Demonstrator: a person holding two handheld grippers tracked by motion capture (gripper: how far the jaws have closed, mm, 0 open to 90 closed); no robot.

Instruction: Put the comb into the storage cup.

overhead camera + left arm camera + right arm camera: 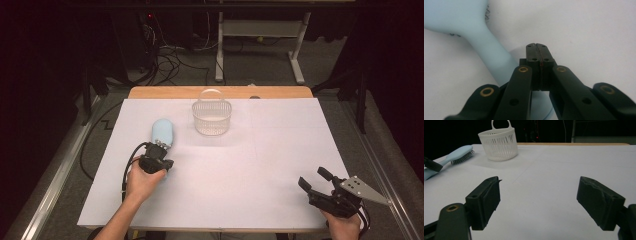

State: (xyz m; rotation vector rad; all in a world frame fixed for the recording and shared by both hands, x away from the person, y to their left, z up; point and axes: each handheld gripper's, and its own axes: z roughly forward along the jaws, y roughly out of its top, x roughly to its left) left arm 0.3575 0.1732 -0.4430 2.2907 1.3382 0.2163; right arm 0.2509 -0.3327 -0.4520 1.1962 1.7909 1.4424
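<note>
Closest to the bottom edge of the high view, at lower right, sits the right gripper (314, 180) with its fingers spread wide and nothing between them; its own view shows just bare white surface (544, 195) in the gap. Over at lower left of the high view, the left gripper (159, 148) is in the person's hand, and its fingers are clenched tight together. In the left gripper view they meet flat with nothing pinched, and the handle of the light blue hairbrush (491, 47) runs right alongside and under them, so it's touching or nearly so, can't tell which. The brush (163, 132) lies flat, head pointing toward the top of the frame. Further back, near top centre, is a white slatted basket (212, 116) with a handle, well apart from the brush.
</note>
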